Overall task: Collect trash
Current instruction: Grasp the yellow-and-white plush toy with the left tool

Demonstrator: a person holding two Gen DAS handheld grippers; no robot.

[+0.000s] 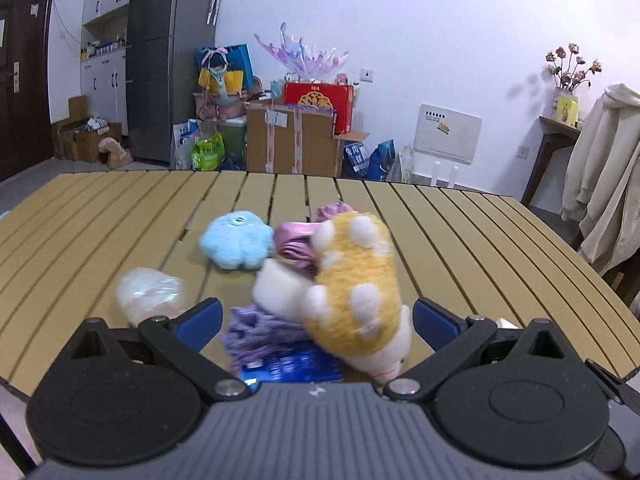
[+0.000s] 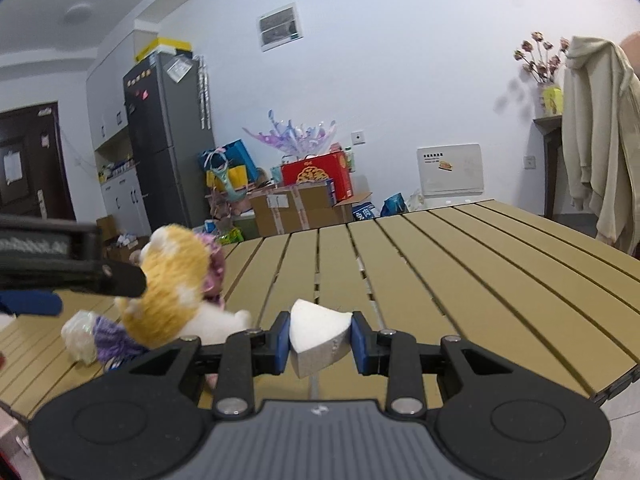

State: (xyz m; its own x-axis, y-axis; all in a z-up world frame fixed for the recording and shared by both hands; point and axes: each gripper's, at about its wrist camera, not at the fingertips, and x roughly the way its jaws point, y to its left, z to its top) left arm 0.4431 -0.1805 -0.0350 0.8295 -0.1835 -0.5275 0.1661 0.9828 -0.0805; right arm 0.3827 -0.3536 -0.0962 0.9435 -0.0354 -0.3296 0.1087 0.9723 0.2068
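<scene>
My right gripper (image 2: 319, 340) is shut on a white foam wedge (image 2: 316, 338) and holds it above the near edge of the slatted tan table (image 2: 460, 280). My left gripper (image 1: 318, 318) is open, its blue pads wide apart on either side of a yellow and white plush toy (image 1: 356, 280). The plush looks blurred and lies over a purple knitted cloth (image 1: 260, 330) and a blue packet (image 1: 296, 366). A crumpled clear plastic wrap (image 1: 150, 292) lies left of my left gripper. In the right wrist view the plush (image 2: 172, 280) and the left gripper's finger (image 2: 72, 272) show at the left.
A light blue plush paw (image 1: 238, 240) and a pink and purple fabric bundle (image 1: 298, 240) lie behind the yellow plush. A white block (image 1: 280, 288) rests against the plush. Cardboard boxes (image 1: 290, 140) and a fridge (image 1: 168, 60) stand beyond the table. A coat (image 1: 604, 168) hangs at right.
</scene>
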